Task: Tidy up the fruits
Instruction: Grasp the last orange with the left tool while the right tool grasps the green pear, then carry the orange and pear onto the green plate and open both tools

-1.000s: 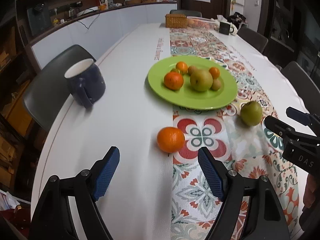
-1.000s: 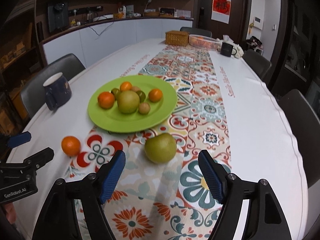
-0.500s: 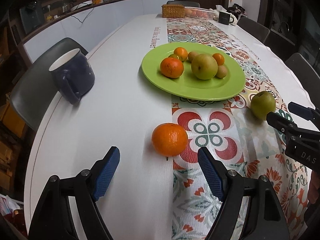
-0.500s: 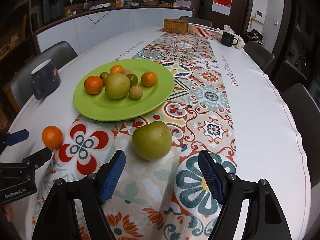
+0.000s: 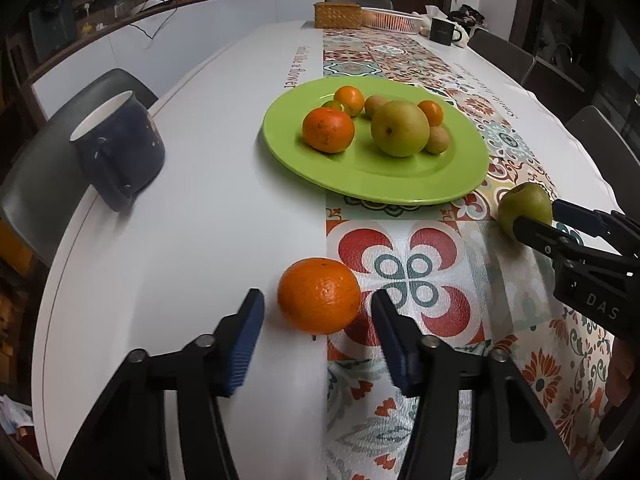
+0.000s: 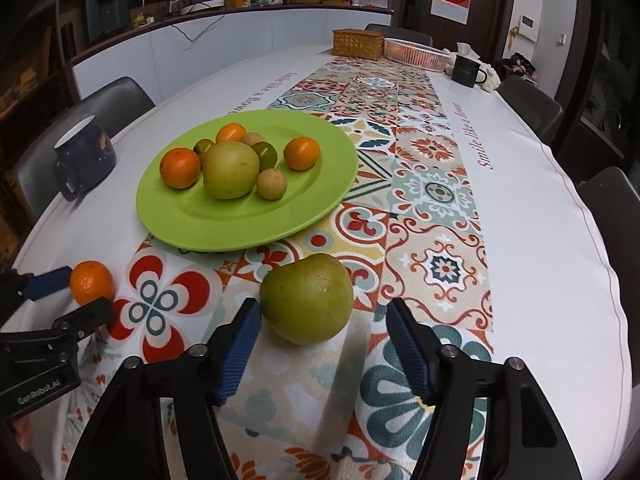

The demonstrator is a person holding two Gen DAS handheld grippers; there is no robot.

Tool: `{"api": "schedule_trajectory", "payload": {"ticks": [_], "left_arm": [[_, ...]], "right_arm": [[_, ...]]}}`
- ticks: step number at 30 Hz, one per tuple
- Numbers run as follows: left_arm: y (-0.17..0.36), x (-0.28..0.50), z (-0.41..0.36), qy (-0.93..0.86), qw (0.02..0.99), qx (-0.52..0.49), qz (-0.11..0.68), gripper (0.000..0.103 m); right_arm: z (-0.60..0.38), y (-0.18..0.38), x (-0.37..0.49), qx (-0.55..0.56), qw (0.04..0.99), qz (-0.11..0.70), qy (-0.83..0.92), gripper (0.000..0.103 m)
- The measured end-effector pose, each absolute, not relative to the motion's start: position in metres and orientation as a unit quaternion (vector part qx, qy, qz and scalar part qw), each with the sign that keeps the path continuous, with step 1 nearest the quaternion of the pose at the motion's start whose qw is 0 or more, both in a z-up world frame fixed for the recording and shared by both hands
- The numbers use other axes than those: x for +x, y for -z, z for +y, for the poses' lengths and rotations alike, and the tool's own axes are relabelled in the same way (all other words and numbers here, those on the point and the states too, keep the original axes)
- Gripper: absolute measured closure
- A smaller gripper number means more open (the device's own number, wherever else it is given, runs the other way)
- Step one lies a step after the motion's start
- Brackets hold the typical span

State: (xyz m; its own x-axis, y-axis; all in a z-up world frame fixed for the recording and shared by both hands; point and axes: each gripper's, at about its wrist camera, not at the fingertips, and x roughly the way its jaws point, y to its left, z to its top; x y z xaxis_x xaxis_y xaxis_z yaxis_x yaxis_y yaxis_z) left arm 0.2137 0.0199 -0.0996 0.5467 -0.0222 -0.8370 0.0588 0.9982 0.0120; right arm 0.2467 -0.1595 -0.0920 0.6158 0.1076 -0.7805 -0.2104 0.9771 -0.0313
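Here, on the long white table (image 5: 192, 240) with its patterned runner (image 6: 436, 208), both grippers sit low over loose fruit. The left gripper (image 5: 318, 322) has an orange (image 5: 319, 295) just ahead of its blue pads (image 5: 247, 338), lying where the bare tabletop meets the runner's edge. Its jaws have just been closing, and the orange lies at the mouth between the fingertips, yet a gap shows on either side, so nothing is clamped.

The right gripper (image 6: 322, 334) faces a green pear (image 6: 307, 298) on the runner, just in front of the green plate (image 6: 224, 236). Its jaws have been closing too; the left pad sits right beside the pear's skin (whether it touches, I cannot tell), while the right pad stands clear, so the pear is not gripped.

The plate lies half on the runner and half on bare table, and carries a larger pear (image 6: 231, 169), three oranges (image 6: 180, 168), a couple of small brownish fruits (image 6: 271, 184) and two small green ones behind. A dark blue mug (image 5: 120, 148) stands well to the left of the plate near the table's edge. At the far end sit a wicker box (image 6: 359, 43), a pinkish basket (image 6: 416, 54) and a black mug (image 6: 468, 70). Dark chairs (image 6: 112, 94) ring the table.
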Motion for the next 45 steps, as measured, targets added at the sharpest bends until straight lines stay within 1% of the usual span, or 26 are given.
{"api": "schedule_trajectory", "payload": {"ticks": [2,3,8,16,25,33,45], "left_arm": [[0.101,0.215,0.021,0.026,0.877,0.014,0.479,0.062],[0.101,0.215,0.021,0.025,0.877,0.012,0.479,0.062],[0.102,0.216,0.022,0.030,0.878,0.009,0.477,0.062],[0.100,0.215,0.023,0.032,0.879,0.007,0.477,0.063],[0.083,0.201,0.019,0.041,0.887,0.000,0.461,0.063],[0.058,0.190,0.015,0.048,0.900,0.002,0.433,0.063],[0.005,0.188,0.009,0.056,0.925,0.015,0.375,0.063]], "right_arm": [[-0.157,0.092,0.247,-0.064,0.898,0.427,-0.089,0.046],[-0.156,0.092,0.248,-0.065,0.897,0.427,-0.090,0.047],[-0.152,0.097,0.252,-0.062,0.892,0.436,-0.099,0.051],[-0.152,0.096,0.251,-0.060,0.894,0.433,-0.096,0.053],[-0.156,0.081,0.236,-0.049,0.901,0.419,-0.099,0.053],[-0.160,0.056,0.218,-0.037,0.912,0.395,-0.103,0.053],[-0.161,0.002,0.204,-0.027,0.936,0.331,-0.115,0.053]]}}
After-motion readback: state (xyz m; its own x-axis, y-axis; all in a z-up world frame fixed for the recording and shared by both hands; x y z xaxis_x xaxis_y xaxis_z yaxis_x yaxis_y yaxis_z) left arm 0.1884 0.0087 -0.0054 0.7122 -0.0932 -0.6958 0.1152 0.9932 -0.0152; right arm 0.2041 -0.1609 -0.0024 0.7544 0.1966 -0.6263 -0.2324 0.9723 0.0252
